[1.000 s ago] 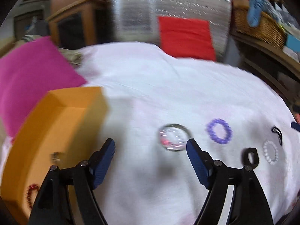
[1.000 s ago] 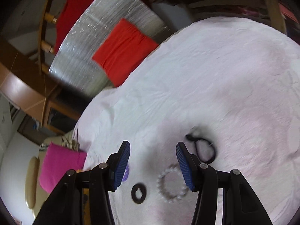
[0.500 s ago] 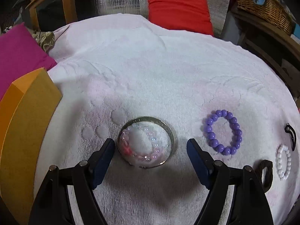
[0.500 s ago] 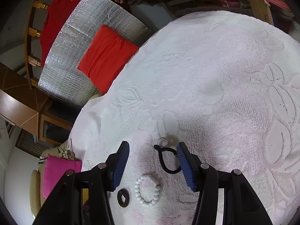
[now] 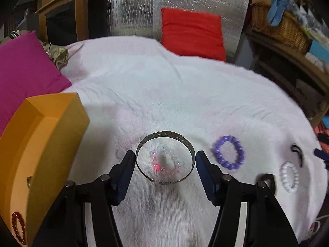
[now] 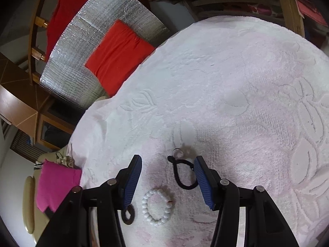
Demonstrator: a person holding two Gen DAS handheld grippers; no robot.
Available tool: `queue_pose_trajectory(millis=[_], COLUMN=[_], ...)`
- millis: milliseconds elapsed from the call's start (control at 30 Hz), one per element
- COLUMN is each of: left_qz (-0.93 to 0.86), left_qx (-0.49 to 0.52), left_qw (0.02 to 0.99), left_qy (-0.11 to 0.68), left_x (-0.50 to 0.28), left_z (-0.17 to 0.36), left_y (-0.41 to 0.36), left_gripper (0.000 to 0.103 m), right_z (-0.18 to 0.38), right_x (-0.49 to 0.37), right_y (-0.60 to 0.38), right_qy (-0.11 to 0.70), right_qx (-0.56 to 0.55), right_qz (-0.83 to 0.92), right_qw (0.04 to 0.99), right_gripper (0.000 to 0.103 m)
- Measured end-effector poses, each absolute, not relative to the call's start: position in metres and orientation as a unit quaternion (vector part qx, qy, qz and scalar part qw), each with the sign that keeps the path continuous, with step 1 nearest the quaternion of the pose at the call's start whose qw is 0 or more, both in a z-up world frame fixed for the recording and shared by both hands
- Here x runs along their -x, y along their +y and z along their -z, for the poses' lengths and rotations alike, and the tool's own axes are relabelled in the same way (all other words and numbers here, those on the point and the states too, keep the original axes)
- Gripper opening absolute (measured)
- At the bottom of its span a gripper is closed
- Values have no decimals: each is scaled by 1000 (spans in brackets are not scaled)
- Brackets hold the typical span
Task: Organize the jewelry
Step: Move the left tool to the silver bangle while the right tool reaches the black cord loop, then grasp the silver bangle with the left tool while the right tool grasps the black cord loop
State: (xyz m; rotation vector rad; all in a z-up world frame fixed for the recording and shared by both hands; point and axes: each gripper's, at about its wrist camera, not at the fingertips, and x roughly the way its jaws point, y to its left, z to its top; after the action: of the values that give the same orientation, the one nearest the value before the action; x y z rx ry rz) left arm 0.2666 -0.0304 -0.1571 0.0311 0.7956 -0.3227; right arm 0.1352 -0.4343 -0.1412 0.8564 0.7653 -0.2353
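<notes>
My left gripper (image 5: 165, 165) is shut on a silver cuff bangle (image 5: 164, 135), pinched between both blue pads and lifted above the white towel (image 5: 164, 86). A clear pink bead bracelet (image 5: 166, 162) lies on the towel below it. A purple bead bracelet (image 5: 229, 154), a white bead bracelet (image 5: 290, 177), a black ring (image 5: 267, 180) and a black hair tie (image 5: 297, 153) lie to the right. My right gripper (image 6: 167, 171) is open over the black hair tie (image 6: 183, 175) and a small ring (image 6: 177, 152); the white bracelet (image 6: 157, 206) lies below.
An orange box (image 5: 41, 148) stands at the left, with a red bead bracelet (image 5: 18, 227) inside. A magenta cushion (image 5: 22, 68) lies behind it. A red cushion (image 5: 191, 34) and silver foil board (image 5: 178, 4) are at the back. A wicker basket (image 5: 277, 26) sits on shelves at right.
My left gripper has shut on the silver bangle and raised it off the towel, leaving the pink bracelet below. My right gripper has moved closer to the hair tie.
</notes>
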Motion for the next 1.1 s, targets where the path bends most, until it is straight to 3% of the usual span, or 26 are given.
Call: queue_pose_trajectory(millis=[600, 633, 767, 833, 1100], left_qz=[216, 216, 219, 221, 219], left_qx=[-21, -21, -25, -30, -41], left_qw=[894, 893, 893, 894, 896], left_qy=[393, 393, 393, 390, 384], left_x=[-230, -229, -227, -226, -223], left_z=[149, 150, 150, 149, 148], left_y=[-22, -23, -27, -31, -39], left_gripper=[62, 62, 62, 62, 62], right_z=[174, 174, 173, 171, 152], right_x=[-180, -180, -174, -170, -157], right_y=[-405, -404, -405, -409, -407], right_qy=[465, 466, 467, 460, 402], right_qx=[-285, -274, -250, -261, -321], right_qz=[151, 157, 180, 179, 105], right_qw=[824, 827, 829, 830, 851], right_gripper=[57, 54, 20, 11, 9])
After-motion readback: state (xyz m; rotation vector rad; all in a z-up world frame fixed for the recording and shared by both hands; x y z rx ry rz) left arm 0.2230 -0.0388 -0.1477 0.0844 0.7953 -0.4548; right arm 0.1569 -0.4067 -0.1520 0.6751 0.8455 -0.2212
